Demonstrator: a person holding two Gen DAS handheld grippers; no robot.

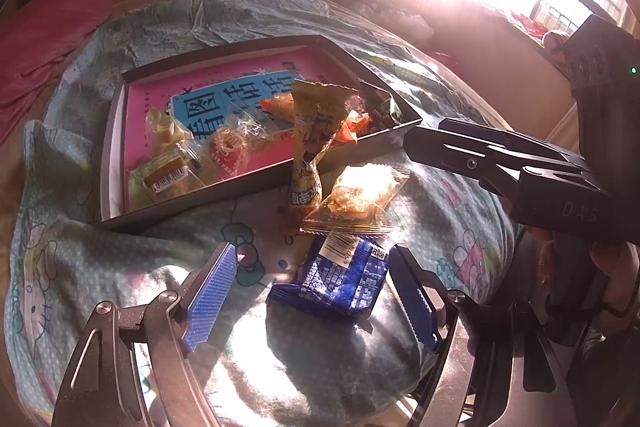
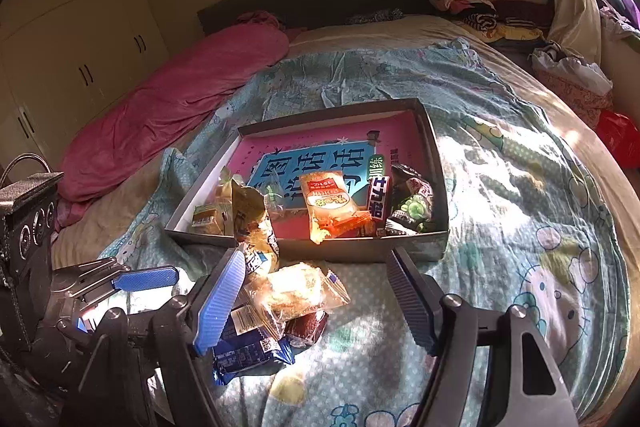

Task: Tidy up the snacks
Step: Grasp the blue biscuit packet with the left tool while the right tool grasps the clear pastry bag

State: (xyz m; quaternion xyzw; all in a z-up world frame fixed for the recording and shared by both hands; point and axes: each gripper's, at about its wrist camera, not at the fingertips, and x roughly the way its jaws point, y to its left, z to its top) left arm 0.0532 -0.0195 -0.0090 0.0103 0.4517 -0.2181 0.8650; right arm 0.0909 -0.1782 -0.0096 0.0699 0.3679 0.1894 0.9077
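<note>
- Blue packet (image 1: 340,283) lies low centre in the left wrist view, between my left gripper (image 1: 316,291)'s wide-open fingers, which grip nothing; its long axis runs roughly across the gap.
- Right gripper (image 2: 316,299), also wide open and empty, frames the clear-wrapped pastry (image 2: 294,293) instead.
- I judge the left nearer; the box (image 1: 248,195) sits beyond, upper centre.

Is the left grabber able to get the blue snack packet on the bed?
Probably yes. The left gripper is open, and the blue snack packet lies between its fingers on the bedsheet. Only a clear-wrapped snack overlaps the packet's far edge.
</note>
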